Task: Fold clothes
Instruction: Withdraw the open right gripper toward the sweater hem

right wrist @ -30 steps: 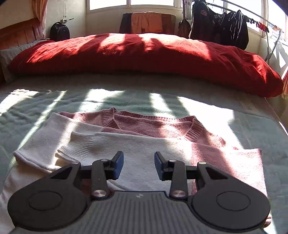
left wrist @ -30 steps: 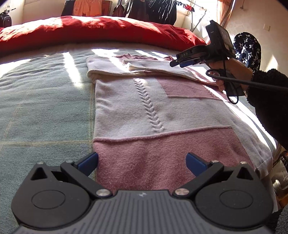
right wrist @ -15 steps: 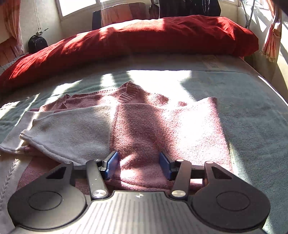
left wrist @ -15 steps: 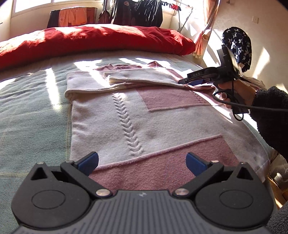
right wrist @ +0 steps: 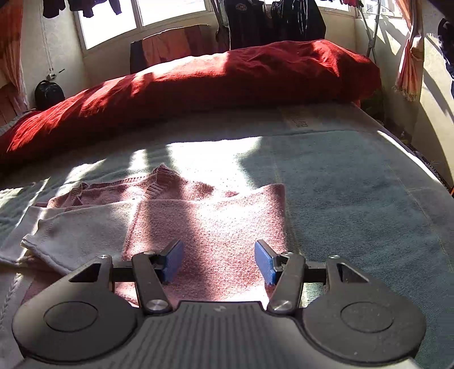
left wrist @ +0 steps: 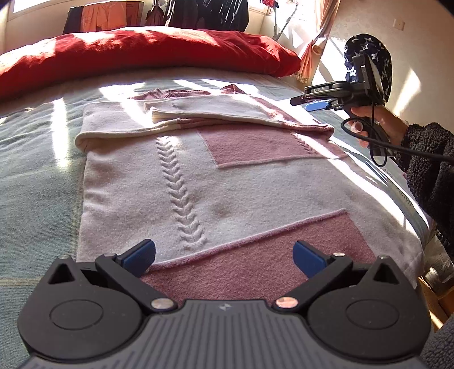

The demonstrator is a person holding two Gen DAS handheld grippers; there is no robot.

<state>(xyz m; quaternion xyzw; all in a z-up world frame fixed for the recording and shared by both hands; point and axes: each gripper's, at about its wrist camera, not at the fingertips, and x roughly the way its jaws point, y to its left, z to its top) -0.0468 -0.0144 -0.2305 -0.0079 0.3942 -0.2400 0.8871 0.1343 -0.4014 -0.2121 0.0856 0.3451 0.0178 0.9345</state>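
A cream and pink knit sweater (left wrist: 227, 181) lies flat on the bed, both sleeves folded across its chest. My left gripper (left wrist: 224, 255) is open and empty, low over the pink hem band (left wrist: 255, 264). My right gripper (right wrist: 218, 261) is open and empty, just above the folded pink shoulder part (right wrist: 215, 221). It also shows in the left wrist view (left wrist: 315, 103), held by a hand beside the sweater's far right edge. The folded cream sleeve cuff (right wrist: 51, 241) lies left of the right gripper.
A grey-green blanket (right wrist: 354, 198) covers the bed. A red duvet (right wrist: 198, 82) is bunched along the far side. Clothes hang on a rack (right wrist: 272, 20) by the window. The bed's right edge (left wrist: 425, 235) drops off beside the sweater.
My right gripper has opened wider and shifted right toward the sweater's shoulder edge, lifting slightly. My left gripper has drawn back a little along the hem, still open.
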